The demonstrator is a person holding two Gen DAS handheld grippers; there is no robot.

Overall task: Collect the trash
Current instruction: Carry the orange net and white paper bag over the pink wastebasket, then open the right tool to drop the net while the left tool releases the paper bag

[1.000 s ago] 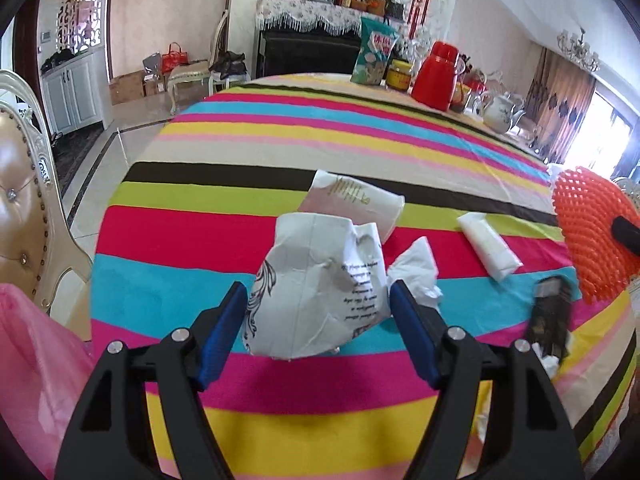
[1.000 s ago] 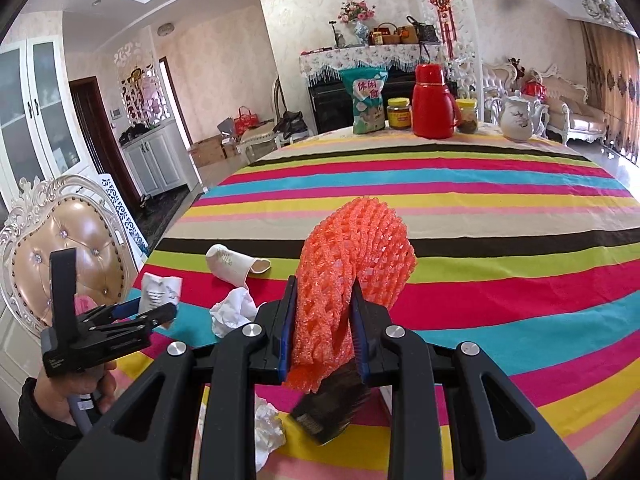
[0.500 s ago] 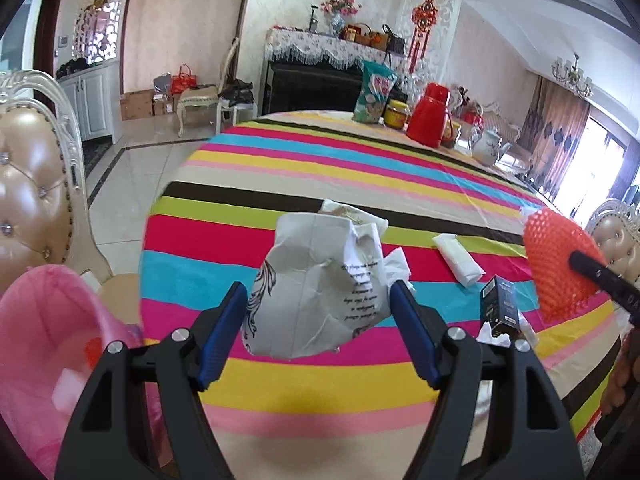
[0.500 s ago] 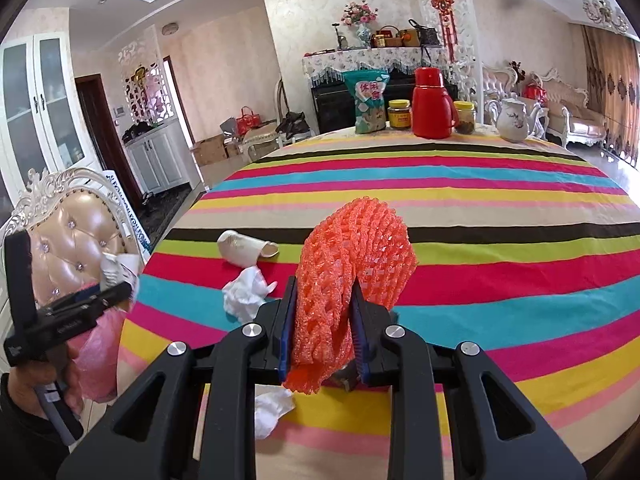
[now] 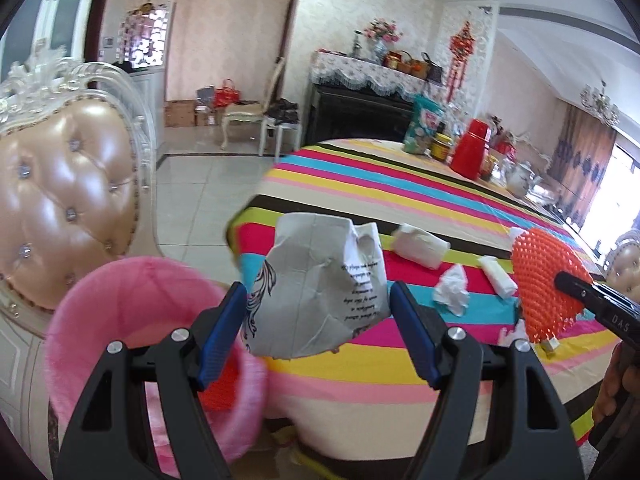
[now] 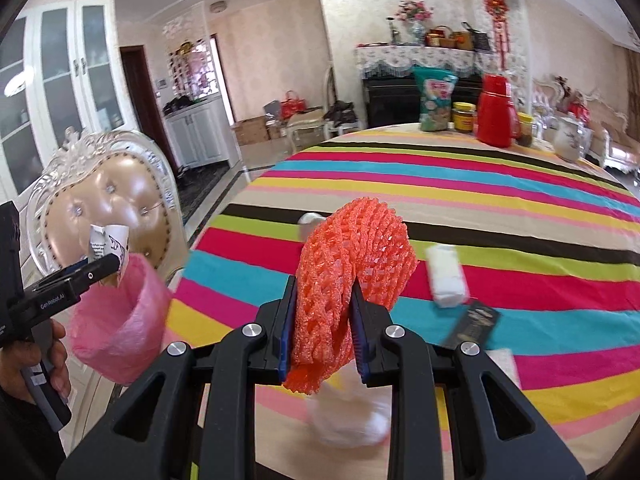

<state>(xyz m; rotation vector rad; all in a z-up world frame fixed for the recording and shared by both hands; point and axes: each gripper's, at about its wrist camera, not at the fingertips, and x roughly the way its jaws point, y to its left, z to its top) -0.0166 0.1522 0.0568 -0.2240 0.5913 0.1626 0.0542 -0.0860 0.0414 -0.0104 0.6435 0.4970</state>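
1. Left wrist view: the left gripper [image 5: 318, 312] is clamped on a crumpled paper cup [image 5: 320, 288], white with black print. The blue pads press its two sides, and it is held in the air past the table's near edge.
2. The cup's long axis runs roughly upright between the fingers, tilted a little; the crushed rim end is at the top right, and the printed lines run sideways up its right flank.
3. Below and left of the cup sits a bin lined with a pink bag [image 5: 132, 320] — something orange lies inside it. A padded chair [image 5: 68, 200] stands behind the bin.
4. On the striped tablecloth [image 5: 400, 184] lie another paper cup [image 5: 420, 245] on its side, a crumpled tissue [image 5: 452, 290] and a white roll [image 5: 498, 282].
5. At the right edge the right gripper [image 5: 560, 278] holds an orange foam net [image 5: 546, 280].
6. Right wrist view: the right gripper [image 6: 322, 332] is closed tight on the orange foam net [image 6: 348, 272]. The net is squeezed thin between the pads and bulges above them; its long axis runs up and away from the camera, leaning right, with its lower end hanging below the jaws.
7. At the left, the left gripper [image 6: 106, 264] — held in a hand [image 6: 32, 364] — carries the crumpled paper cup [image 6: 108, 246] just above the rim of the pink bag [image 6: 120, 320].
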